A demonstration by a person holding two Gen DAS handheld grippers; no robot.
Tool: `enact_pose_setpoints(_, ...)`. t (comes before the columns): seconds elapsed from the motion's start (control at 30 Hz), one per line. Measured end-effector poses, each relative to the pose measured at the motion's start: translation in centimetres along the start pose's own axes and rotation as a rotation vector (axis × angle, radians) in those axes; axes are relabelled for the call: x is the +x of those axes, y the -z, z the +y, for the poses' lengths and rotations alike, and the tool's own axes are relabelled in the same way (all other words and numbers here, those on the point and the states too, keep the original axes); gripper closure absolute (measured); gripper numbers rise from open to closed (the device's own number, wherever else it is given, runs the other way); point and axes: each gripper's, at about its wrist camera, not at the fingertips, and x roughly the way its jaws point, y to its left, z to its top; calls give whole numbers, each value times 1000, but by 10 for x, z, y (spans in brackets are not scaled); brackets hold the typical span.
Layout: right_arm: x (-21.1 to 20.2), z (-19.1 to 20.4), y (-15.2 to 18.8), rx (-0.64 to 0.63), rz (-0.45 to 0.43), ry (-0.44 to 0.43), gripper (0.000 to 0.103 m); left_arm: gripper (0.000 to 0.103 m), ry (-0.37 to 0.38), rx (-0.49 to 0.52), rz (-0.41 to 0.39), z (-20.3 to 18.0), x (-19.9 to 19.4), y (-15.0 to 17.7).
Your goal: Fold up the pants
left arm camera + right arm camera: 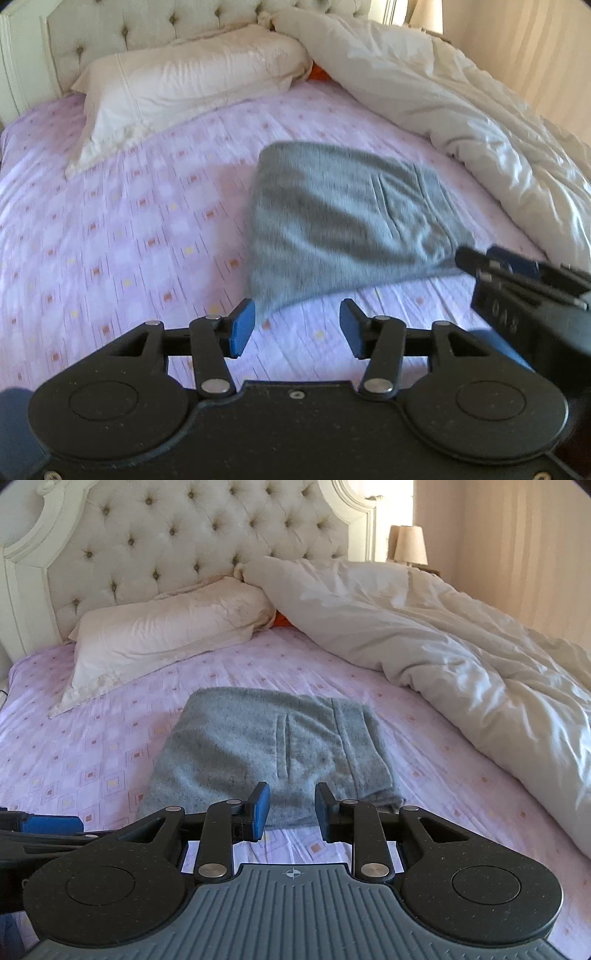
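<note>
Bed with a lilac patterned sheet (110,738) filled most of both views, with a cream tufted headboard (192,539) behind it at the far end. On the left, a white pillow (166,635) lay against the headboard, its near corner hanging onto the sheet. A small orange item (282,619) peeked out between the pillow and the duvet; could not tell what it was. Centre: the grey pants (266,753), folded into a compact block, lay flat on the sheet, with a slit pocket and a seam facing up. On the right, a rumpled white duvet (461,657) was heaped along the bed's far side, just beside the pants but not on them. Further right stood a bedside lamp (410,544) with a beige shade, and pale curtains (517,554) with light coming through. No containers in view. Left tool (297,326) was spread, blue pads apart, nothing between them, hovering just off the pants' near left corner. Right tool (291,812) was also parted, with a narrower gap and nothing pinched, over the pants' near edge; in the left wrist view it showed at the right edge next to the pants' near right corner, contact unclear through blur.
</note>
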Motion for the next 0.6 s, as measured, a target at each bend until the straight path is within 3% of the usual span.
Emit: enact_pose_setpoints(0.6, 3, -6, 7, 35, 41, 6, 77, 46, 17, -23, -15, 3, -1, 3)
